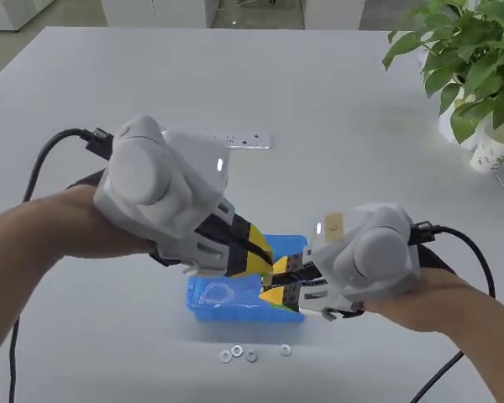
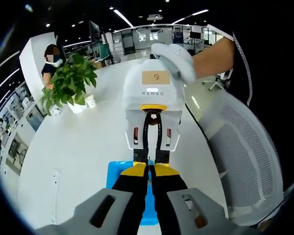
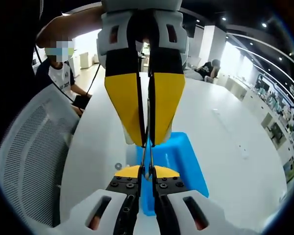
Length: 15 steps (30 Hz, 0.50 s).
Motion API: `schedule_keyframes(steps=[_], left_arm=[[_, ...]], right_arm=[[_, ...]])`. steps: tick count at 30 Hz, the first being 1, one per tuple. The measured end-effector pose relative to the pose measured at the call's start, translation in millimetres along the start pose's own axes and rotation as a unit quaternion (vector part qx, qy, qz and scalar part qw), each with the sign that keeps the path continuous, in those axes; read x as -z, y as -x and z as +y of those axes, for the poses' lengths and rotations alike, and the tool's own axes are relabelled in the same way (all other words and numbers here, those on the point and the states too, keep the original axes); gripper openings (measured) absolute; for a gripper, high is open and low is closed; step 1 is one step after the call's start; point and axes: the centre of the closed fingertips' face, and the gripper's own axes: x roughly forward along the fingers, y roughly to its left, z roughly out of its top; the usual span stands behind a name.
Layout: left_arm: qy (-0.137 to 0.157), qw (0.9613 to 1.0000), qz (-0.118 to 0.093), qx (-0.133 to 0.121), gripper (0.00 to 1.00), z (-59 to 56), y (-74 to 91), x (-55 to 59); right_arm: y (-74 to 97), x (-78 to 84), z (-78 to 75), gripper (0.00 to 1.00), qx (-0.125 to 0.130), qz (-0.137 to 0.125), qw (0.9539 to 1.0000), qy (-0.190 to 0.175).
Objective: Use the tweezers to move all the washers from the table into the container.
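Several small metal washers (image 1: 238,352) lie on the white table (image 1: 336,126), just in front of a blue container (image 1: 208,300). Above the container my two grippers meet tip to tip. The left gripper (image 1: 265,262) comes in from the left and the right gripper (image 1: 270,294) from the right. In the right gripper view, thin metal tweezers (image 3: 147,147) run from my right gripper (image 3: 147,172) up into the left gripper's yellow jaws, and both pairs are closed on them. One washer (image 3: 118,166) shows beside the container (image 3: 186,161). In the left gripper view, the left gripper (image 2: 148,169) is shut.
A potted plant (image 1: 470,67) stands at the table's far right, and a white power strip (image 1: 239,140) lies behind the grippers. A white mesh chair (image 2: 250,147) stands by the near edge. Cables trail from both grippers.
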Motion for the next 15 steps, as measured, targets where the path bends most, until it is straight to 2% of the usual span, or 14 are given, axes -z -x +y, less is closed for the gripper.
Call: schedule_keyframes(steps=[15], left_arm=[[0.0,1.0,0.003,0.007,0.06,20.5,-12.7,16.9]], right_arm=[[-16.6,13.9,-21.0,0.1,-0.005,0.007,1.0,0.002]])
